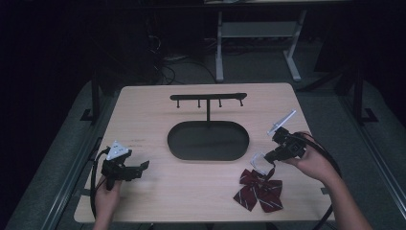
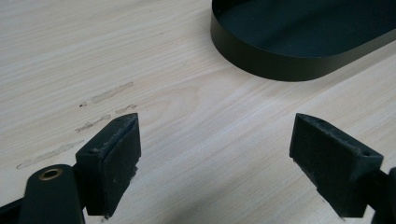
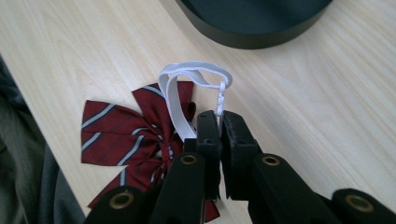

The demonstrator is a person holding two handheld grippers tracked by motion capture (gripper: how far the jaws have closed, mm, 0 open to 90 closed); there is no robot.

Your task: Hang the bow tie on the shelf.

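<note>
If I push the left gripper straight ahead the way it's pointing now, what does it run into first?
Probably the black oval tray. The left gripper has its jaws open over bare table, and the tray's wall lies ahead, slightly right of centre. If it's angled downward, the tabletop could come first; depth is unclear.

A black oval tray (image 1: 177, 143) with a hook stand (image 1: 208, 97) (four pegs) sits mid-table (image 1: 143, 105).

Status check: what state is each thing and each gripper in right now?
Dark red striped bow tie: lying on the table, white elastic strap lifted.
Right gripper: shut on the strap's clasp.
Left gripper: open, nothing between the jaws.
Black oval tray stand with hook bar: upright, nothing hung.
</note>
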